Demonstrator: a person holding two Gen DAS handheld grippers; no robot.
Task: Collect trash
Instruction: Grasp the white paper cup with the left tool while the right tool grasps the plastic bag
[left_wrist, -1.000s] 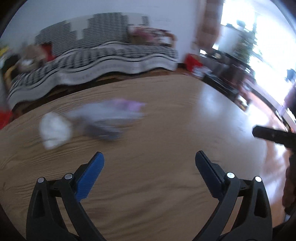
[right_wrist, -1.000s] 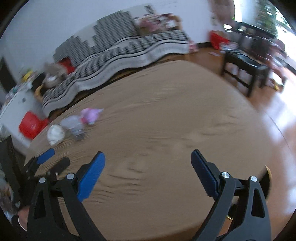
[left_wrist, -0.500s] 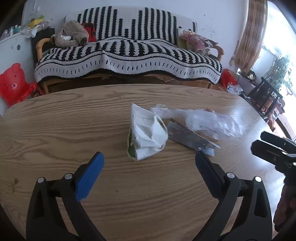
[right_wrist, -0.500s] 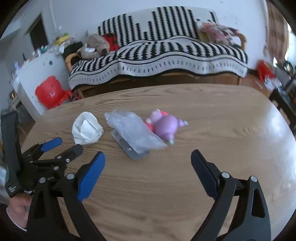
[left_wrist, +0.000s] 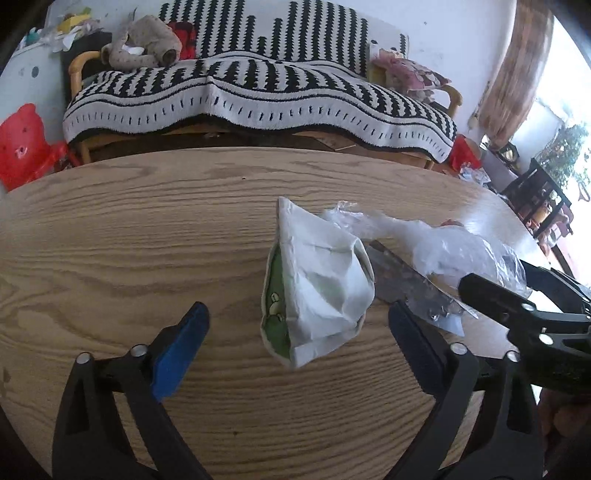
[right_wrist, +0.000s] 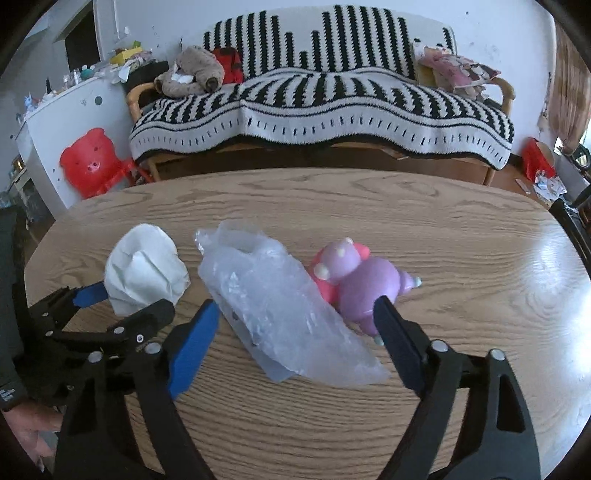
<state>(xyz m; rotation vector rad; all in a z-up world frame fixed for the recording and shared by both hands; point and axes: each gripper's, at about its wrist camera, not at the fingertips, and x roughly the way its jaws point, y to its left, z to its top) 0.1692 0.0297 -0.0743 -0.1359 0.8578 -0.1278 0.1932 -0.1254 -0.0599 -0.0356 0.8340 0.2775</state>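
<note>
**Both tongs now framing the trash, jaws narrowing**

Your left tongs (left_wrist: 295, 328) and right tongs (right_wrist: 295, 321) have swung in from a blurred sweep across the room and now sit low over the wooden surface (left_wrist: 110, 236), each lined up on its own piece. Both have just been closing a little, yet both are wide apart and grip nothing. The crumpled white paper wrapper (left_wrist: 317, 284) lies between the left jaws without touching the pads; the clear plastic bag (right_wrist: 280, 302) lies between the right jaws, also untouched as far as the frames show. By my reading, the approach is over and two grasps are about to begin.

The left view alone shows the green printed inside of the wrapper and a silvery foil strip (left_wrist: 406, 284) lying under the bag. The right view alone shows a pink and purple toy (right_wrist: 354, 280) just beside the bag, near the right-hand pad; it is probably not trash, so mind it as you close.
</note>
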